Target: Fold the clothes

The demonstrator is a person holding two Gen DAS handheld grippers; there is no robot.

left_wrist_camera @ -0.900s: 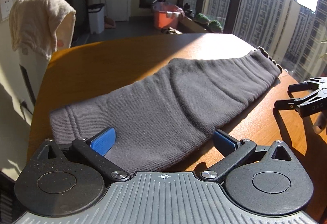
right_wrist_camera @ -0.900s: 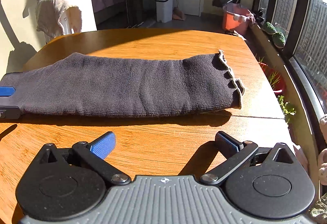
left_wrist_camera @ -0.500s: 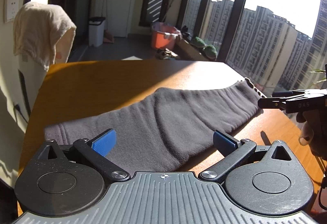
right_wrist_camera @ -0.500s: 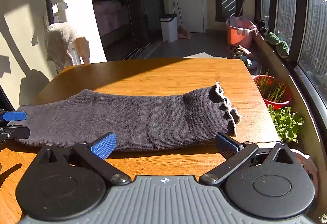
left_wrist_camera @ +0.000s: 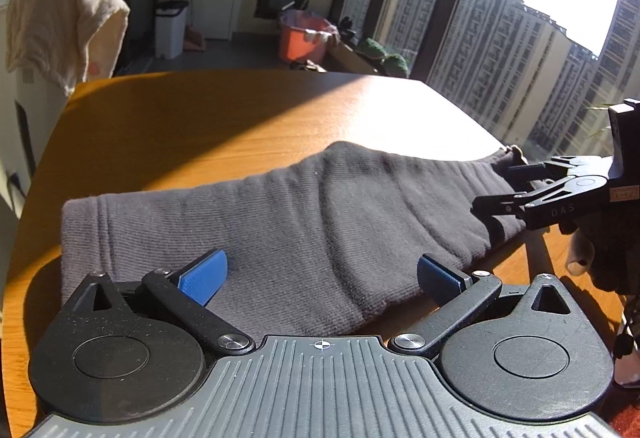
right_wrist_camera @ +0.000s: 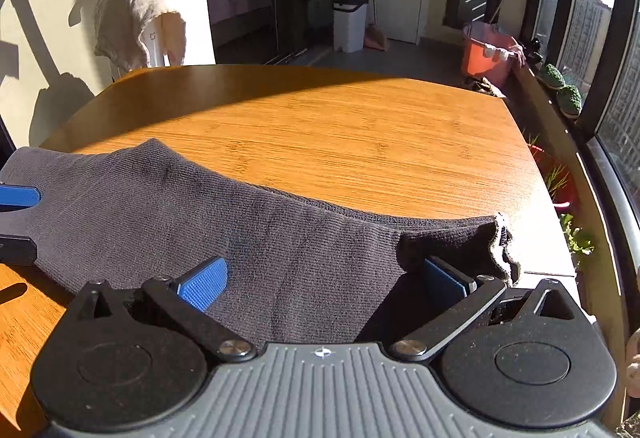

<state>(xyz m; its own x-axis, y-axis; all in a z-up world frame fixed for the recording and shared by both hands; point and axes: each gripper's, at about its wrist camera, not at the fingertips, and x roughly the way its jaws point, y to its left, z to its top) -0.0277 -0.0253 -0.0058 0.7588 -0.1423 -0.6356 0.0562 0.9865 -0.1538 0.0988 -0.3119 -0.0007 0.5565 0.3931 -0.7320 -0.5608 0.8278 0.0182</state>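
The dark grey ribbed knit garment (left_wrist_camera: 304, 222) lay flat on the orange wooden worktop (right_wrist_camera: 360, 142), long axis running left–right. Left gripper (left_wrist_camera: 320, 274) hovered at its left end, right gripper (right_wrist_camera: 324, 278) at the scalloped right end — both jaws spread, grasping nothing.

Both grippers low over the table, jaws spread wide.

L gripper (left_wrist_camera: 320, 274): blue pads (left_wrist_camera: 203, 277) well apart, hovering at near-left end of table, nothing clamped btwn them. R gripper (right_wrist_camera: 322, 278): fingers apart too, near table's right edge; seen from L cam (left_wrist_camera: 502, 190) it points in sideways, a dark-gloved hand (left_wrist_camera: 612, 242) behind it gripping the handle.
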